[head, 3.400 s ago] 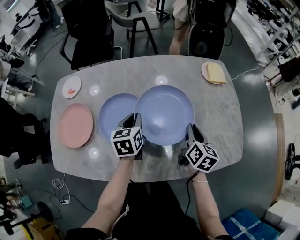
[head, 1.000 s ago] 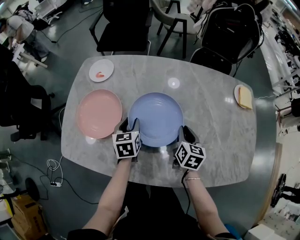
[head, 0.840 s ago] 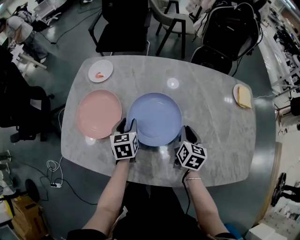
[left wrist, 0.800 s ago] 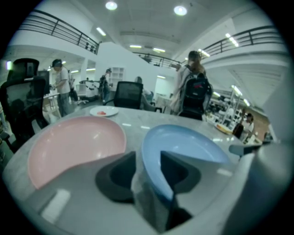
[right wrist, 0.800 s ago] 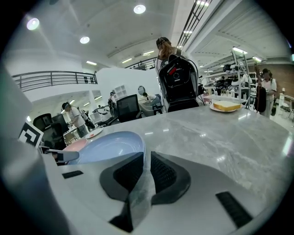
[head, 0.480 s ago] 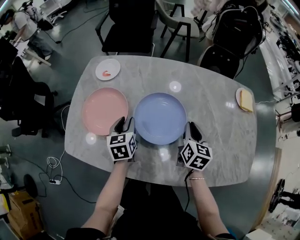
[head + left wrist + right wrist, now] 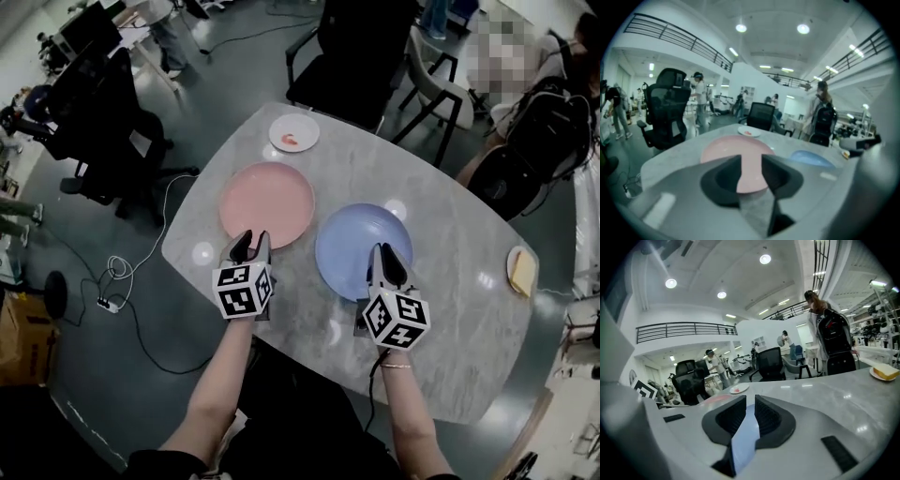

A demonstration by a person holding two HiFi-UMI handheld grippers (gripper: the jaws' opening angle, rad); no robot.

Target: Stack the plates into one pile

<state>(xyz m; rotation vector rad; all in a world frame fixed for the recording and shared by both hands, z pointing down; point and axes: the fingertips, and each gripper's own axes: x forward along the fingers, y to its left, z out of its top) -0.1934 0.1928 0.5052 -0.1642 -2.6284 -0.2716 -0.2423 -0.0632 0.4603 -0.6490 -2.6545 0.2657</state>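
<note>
The right gripper [image 7: 750, 401] has its 2 jaws nearly together, pinching the near rim of the blue plate [image 7: 354, 246]; they have just been closing on it. The left gripper [image 7: 751, 163] has its jaws spread, though they have just been narrowing. The near edge of the pink plate [image 7: 267, 202] shows in the gap, untouched by the pads. The pink plate lies on the grey table [image 7: 450, 309], the blue one to its right, apart from it. A small white plate [image 7: 293, 132] sits beyond the pink one.

Left tongs [image 7: 251, 241] shifted from blue plate [image 7: 354, 246] to pink plate [image 7: 267, 199], closing around its rim
</note>
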